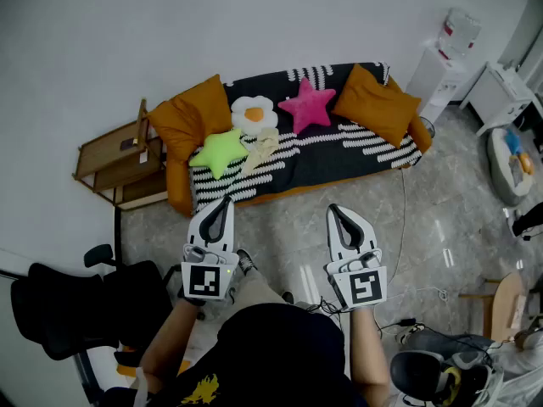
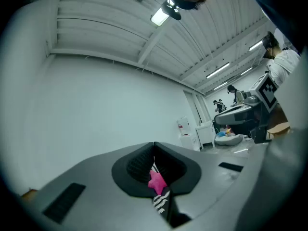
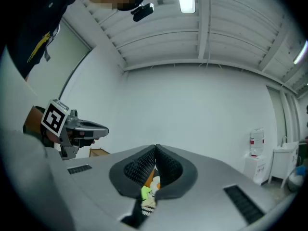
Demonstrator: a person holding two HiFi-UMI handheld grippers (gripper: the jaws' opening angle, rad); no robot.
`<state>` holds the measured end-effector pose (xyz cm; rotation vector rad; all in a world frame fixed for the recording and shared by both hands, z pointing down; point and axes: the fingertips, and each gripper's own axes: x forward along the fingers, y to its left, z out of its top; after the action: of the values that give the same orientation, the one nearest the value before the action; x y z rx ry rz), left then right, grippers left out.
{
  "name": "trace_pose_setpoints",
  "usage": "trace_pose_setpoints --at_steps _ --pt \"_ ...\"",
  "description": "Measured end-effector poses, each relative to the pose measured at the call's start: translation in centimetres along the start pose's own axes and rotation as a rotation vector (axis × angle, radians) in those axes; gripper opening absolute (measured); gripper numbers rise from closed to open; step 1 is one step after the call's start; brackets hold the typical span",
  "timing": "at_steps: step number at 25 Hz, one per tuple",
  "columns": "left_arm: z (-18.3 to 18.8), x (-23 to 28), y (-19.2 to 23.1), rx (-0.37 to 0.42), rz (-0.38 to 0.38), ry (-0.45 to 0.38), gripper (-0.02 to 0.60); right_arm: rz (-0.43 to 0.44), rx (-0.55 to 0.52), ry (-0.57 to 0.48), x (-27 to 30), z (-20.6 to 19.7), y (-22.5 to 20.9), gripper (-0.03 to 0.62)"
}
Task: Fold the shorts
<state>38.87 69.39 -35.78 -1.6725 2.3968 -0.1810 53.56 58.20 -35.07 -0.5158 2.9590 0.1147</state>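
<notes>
A pale cream cloth [image 1: 260, 149], which may be the shorts, lies crumpled on the black-and-white striped sofa [image 1: 339, 155], between a green star cushion [image 1: 219, 151] and a pink star cushion [image 1: 307, 103]. My left gripper [image 1: 223, 202] and right gripper [image 1: 336, 209] are held in the air in front of the sofa, side by side, apart from the cloth. Both are shut with nothing between the jaws. In the left gripper view the closed jaws [image 2: 154, 146] frame a sliver of the pink star. The right gripper view [image 3: 156, 148] shows a sliver of the green star.
Orange cushions [image 1: 377, 102] and a fried-egg cushion [image 1: 254, 114] rest on the sofa. A wooden side table [image 1: 114, 164] stands at its left, a black office chair [image 1: 72, 303] near me. A water dispenser [image 1: 448, 58], white cabinet [image 1: 501, 91] and floor cables [image 1: 407, 299] are to the right.
</notes>
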Motion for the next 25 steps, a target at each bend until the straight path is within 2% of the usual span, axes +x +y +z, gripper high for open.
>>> trace_pose_setpoints --at_steps 3,11,15,21,22,24,25 --pt "0.2 -0.8 -0.5 0.011 -0.011 0.005 0.014 -0.034 0.033 -0.010 -1.6 0.3 -0.4 0.017" --pt "-0.2 -2.2 -1.4 0.002 -0.037 0.016 0.014 -0.077 -0.006 0.007 -3.5 0.4 0.6 0.017" --pt "0.1 -3.9 -1.8 -0.025 -0.043 0.020 0.014 -0.046 -0.012 0.095 -3.5 -1.2 1.8 0.017" --pt "-0.3 -6.4 -0.7 0.019 -0.047 0.066 0.023 -0.074 0.013 0.104 -4.2 -1.7 3.4 0.017" --pt "-0.4 -6.6 -0.1 0.023 -0.042 0.073 0.028 -0.088 0.005 0.131 -4.2 -2.1 3.4 0.017" --pt "-1.0 -7.0 0.8 0.054 -0.041 0.093 0.081 -0.119 -0.028 0.195 -3.8 -2.9 3.0 0.017" --pt "-1.2 -7.3 0.9 0.063 -0.039 0.096 0.099 -0.128 -0.045 0.214 -3.7 -3.2 2.8 0.060"
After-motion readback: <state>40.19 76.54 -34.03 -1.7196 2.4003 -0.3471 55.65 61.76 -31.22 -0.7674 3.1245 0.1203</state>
